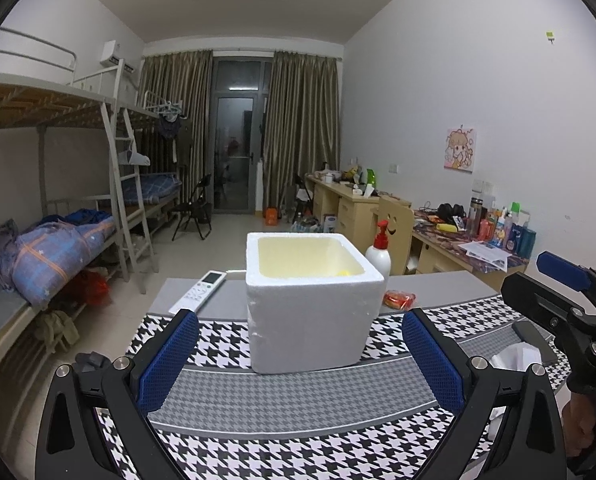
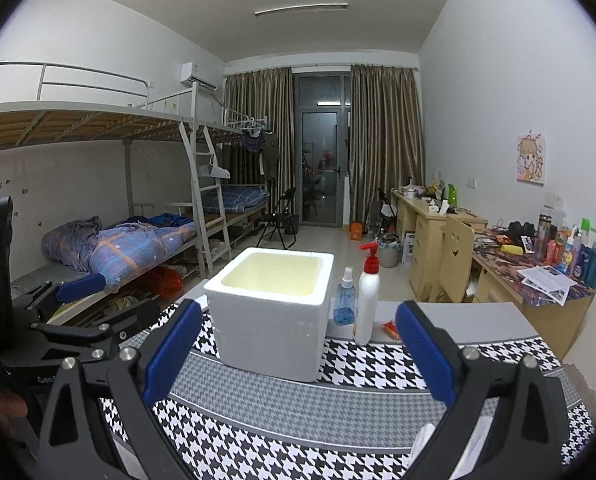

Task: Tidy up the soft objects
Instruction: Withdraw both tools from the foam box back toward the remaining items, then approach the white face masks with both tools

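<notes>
While you hold both tools over the houndstooth cloth [image 1: 298,392], your left gripper [image 1: 299,364] stands spread and empty; the white foam box [image 1: 311,300] sits ahead between its fingers, open-topped; a pump bottle [image 2: 367,300] stands just right of it. Your right gripper [image 2: 298,364] is spread too, pinching nothing.

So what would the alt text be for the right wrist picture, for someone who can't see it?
An open white foam box stands on a houndstooth-patterned cloth, framed by the open blue-padded fingers of the right gripper. A small blue spray bottle and a red-topped white pump bottle stand beside the box; a dormitory room lies behind.
</notes>
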Demonstrator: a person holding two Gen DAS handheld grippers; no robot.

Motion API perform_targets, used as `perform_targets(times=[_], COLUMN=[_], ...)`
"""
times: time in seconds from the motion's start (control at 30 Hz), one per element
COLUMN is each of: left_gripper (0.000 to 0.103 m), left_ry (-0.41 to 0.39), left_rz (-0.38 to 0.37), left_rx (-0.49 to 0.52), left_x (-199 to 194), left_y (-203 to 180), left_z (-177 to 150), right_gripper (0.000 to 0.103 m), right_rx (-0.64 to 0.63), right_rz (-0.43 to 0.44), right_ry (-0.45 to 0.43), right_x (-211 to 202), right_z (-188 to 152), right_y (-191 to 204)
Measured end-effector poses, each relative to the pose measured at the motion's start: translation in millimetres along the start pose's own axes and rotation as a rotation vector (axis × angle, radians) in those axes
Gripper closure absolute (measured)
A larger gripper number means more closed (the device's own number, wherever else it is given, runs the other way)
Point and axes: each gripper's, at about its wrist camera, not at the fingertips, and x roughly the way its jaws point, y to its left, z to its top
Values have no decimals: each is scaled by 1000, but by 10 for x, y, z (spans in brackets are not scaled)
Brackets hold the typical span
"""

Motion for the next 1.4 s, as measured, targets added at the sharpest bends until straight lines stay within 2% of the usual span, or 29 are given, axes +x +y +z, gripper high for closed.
perform_targets(times=[0.43, 0.77, 1.4], left_gripper=[1, 1, 1], left_ry=[-5, 18, 69], left_rz=[-43, -105, -215], left_rx=[0, 0, 18], left_x=[-30, 30, 160], left_y=[-157, -358, -757], left_z=[-139, -257, -376], right_gripper=[4, 4, 4], right_rx=[28, 22, 85], right_rz=[-31, -67, -157], right_ry=[6, 11, 48], right_x=[-118, -238, -373], right_z=[-164, -271, -473], right_y=[-119, -230, -605])
